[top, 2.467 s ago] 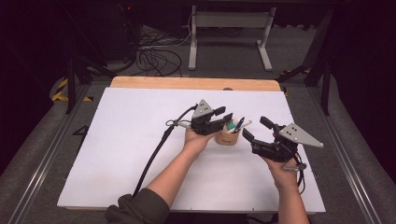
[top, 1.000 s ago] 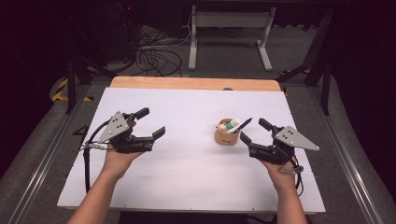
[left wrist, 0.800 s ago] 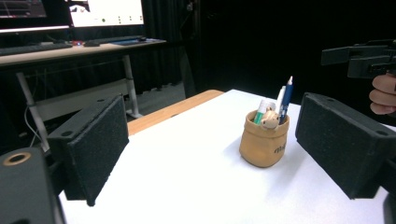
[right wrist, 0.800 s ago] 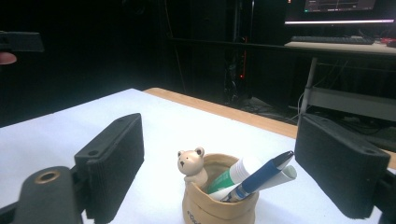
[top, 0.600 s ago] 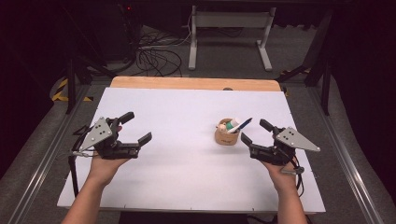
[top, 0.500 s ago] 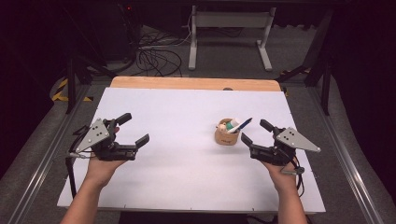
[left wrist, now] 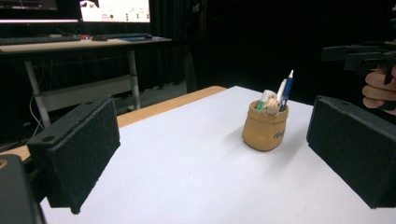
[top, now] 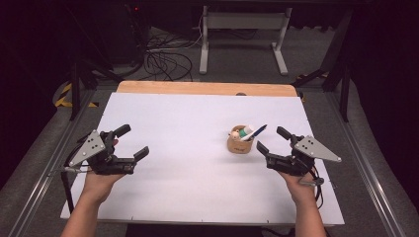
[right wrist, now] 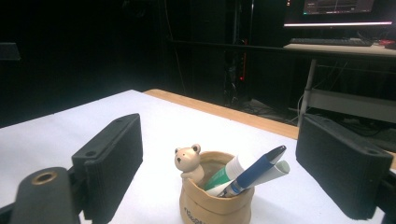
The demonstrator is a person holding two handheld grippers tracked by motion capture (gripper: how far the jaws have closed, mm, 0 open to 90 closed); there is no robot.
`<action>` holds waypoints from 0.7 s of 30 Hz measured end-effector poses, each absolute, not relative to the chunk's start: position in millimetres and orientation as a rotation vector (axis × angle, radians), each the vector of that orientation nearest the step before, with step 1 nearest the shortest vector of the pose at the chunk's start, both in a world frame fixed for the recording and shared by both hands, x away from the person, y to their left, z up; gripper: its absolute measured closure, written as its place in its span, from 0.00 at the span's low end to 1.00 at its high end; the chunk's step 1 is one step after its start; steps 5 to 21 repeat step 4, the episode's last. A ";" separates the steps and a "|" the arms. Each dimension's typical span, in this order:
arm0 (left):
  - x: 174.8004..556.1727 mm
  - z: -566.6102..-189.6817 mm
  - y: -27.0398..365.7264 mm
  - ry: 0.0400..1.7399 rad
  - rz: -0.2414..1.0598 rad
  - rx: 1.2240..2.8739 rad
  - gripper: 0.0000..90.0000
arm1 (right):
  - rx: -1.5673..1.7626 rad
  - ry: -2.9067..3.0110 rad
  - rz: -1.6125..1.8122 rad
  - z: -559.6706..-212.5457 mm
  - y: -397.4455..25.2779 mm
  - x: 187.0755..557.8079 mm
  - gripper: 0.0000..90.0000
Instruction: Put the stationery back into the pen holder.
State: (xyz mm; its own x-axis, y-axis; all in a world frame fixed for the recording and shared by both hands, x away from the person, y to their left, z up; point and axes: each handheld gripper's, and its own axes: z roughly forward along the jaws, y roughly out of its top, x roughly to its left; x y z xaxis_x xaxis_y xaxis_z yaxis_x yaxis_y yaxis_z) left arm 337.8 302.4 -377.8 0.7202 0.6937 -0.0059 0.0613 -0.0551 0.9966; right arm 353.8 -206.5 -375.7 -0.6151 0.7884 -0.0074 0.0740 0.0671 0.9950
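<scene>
A small tan pen holder (top: pixel 240 143) with a bear figure on its rim stands upright on the white table (top: pixel 188 118), right of centre. It holds a blue pen (top: pixel 258 131) and a green-and-white marker. My right gripper (top: pixel 271 138) is open just to the holder's right, with its jaws pointing at it. In the right gripper view the holder (right wrist: pixel 217 200) sits close between my open right gripper (right wrist: pixel 217 140) pads. My left gripper (top: pixel 134 140) is open far to the left, with nothing in it. In the left gripper view, my left gripper (left wrist: pixel 215 154) frames the distant holder (left wrist: pixel 265 128).
A wooden strip (top: pixel 207 88) runs along the table's far edge. Beyond it are a desk frame (top: pixel 242 29) and floor cables (top: pixel 163 54). Metal rails (top: pixel 44 163) flank the table. A desk with lit monitors (left wrist: pixel 114 9) stands in the dark behind.
My left gripper has drawn away from the pen holder to the table's left side and toward the near edge. The holder stays where it was, and my right gripper has barely moved.
</scene>
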 end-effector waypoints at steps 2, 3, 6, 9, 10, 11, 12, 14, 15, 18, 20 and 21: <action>338.1 -378.4 303.3 0.631 0.574 1.567 0.04 | 0.862 1.776 1.599 -375.9 -206.2 353.6 0.17; 338.0 -378.5 303.2 0.632 0.574 1.570 0.04 | 0.861 1.775 1.599 -375.9 -206.0 353.7 0.17; 337.7 -378.4 303.3 0.632 0.575 1.574 0.04 | 0.861 1.775 1.599 -376.0 -205.9 353.7 0.17; 337.7 -378.4 303.3 0.632 0.575 1.574 0.04 | 0.861 1.775 1.599 -376.0 -205.9 353.7 0.17; 337.7 -378.4 303.3 0.632 0.575 1.574 0.04 | 0.861 1.775 1.599 -376.0 -205.9 353.7 0.17; 337.7 -378.4 303.3 0.632 0.575 1.574 0.04 | 0.861 1.775 1.599 -376.0 -205.9 353.7 0.17; 337.7 -378.4 303.3 0.632 0.575 1.574 0.04 | 0.861 1.775 1.599 -376.0 -205.9 353.7 0.17; 337.7 -378.4 303.3 0.632 0.575 1.574 0.04 | 0.861 1.775 1.599 -376.0 -205.9 353.7 0.17; 337.7 -378.4 303.3 0.632 0.575 1.574 0.04 | 0.861 1.775 1.599 -376.0 -205.9 353.7 0.17; 337.7 -378.4 303.3 0.632 0.575 1.574 0.04 | 0.861 1.775 1.599 -376.0 -205.9 353.7 0.17; 337.7 -378.4 303.3 0.632 0.575 1.574 0.04 | 0.861 1.775 1.599 -376.0 -205.9 353.7 0.17; 337.7 -378.4 303.3 0.632 0.575 1.574 0.04 | 0.861 1.775 1.599 -376.0 -205.9 353.7 0.17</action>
